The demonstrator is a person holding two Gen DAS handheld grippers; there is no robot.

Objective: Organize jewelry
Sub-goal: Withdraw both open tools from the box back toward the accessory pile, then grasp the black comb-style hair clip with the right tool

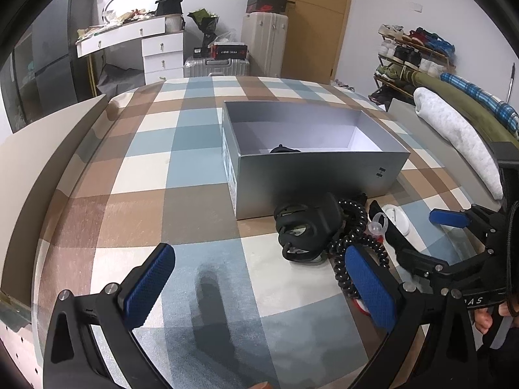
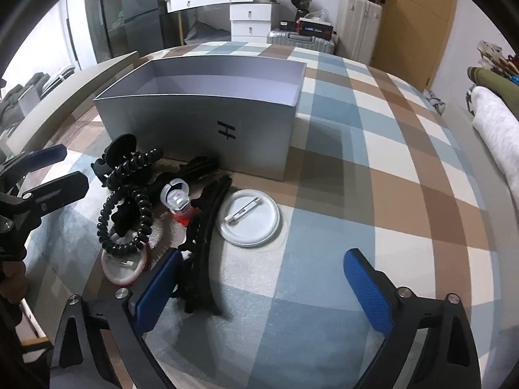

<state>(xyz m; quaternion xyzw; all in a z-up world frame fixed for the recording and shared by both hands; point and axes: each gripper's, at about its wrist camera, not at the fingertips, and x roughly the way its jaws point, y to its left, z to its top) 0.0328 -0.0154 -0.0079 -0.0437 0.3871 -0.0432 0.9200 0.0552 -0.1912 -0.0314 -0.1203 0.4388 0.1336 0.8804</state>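
Lower left of the right wrist view: black curved toothed hair clip (image 2: 202,246), long axis running up-frame, touching the left finger of the right gripper (image 2: 262,291), wide open and empty. Left gripper (image 1: 256,288) likewise, farther off. Silver open cardboard box (image 2: 201,126) beyond.

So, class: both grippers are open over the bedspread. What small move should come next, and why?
Probably ease the right gripper forward and left to straddle the black hair comb, jaws open. It is the nearest loose piece, lying just inside the left pad, and the silver box behind the pile is open to take it. The left gripper holds nothing.
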